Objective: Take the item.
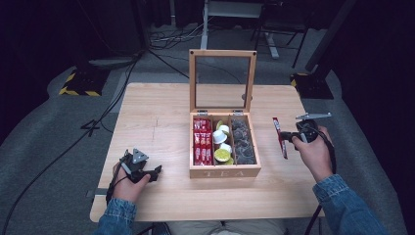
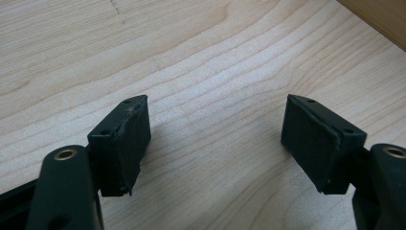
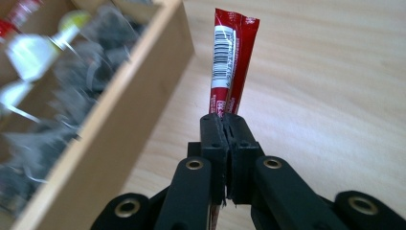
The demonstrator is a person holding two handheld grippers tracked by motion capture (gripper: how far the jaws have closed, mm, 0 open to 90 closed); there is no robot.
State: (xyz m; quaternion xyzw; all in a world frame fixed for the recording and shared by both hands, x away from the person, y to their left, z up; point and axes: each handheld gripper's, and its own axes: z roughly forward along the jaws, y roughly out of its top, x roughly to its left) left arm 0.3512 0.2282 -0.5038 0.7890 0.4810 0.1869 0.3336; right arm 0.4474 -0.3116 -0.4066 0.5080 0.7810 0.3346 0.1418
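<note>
Still risky: thin sachet beside the tea box

Largest first, the wooden tea box point(image 1: 224, 171) sits just left of the right gripper point(image 3: 226, 125), which is pinching a red stick sachet point(image 3: 231, 57) by one end; a careless swing could snag its wall or let the packet slip. Left gripper point(image 2: 215, 139) rests spread, empty, over bare table point(image 2: 215, 62)

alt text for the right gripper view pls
The right gripper, jaws shut, pinches a red stick packet with a barcode, held over the wooden table. At left runs the wall of a wooden tea box, blurred sachets inside.
</note>
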